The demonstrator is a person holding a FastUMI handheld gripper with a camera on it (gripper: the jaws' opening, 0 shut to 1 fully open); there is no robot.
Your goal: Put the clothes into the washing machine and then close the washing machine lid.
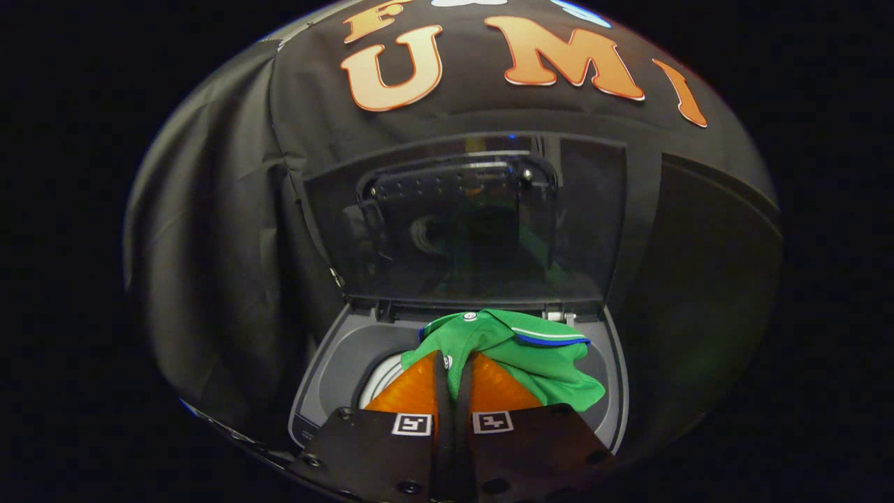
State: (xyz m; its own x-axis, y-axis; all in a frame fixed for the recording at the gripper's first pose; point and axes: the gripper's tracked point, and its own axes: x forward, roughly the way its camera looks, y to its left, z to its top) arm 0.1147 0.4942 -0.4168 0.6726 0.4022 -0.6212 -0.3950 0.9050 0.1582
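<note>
A green polo shirt (pixel 531 353) with a blue and white collar stripe hangs bunched from my gripper (pixel 455 363), whose orange fingers (pixel 412 391) are shut on a fold of it. The shirt hovers over the washing machine's open top (pixel 335 363), above the grey rim and the pale drum opening (pixel 380 381) just left of the fingers. The machine's dark, see-through lid (pixel 468 216) stands upright beyond the shirt, hinged at the back.
Black cloth of the booth wall (pixel 209 230) surrounds the machine on the left, right and behind. The lid's glass reflects the drum and a touch of green.
</note>
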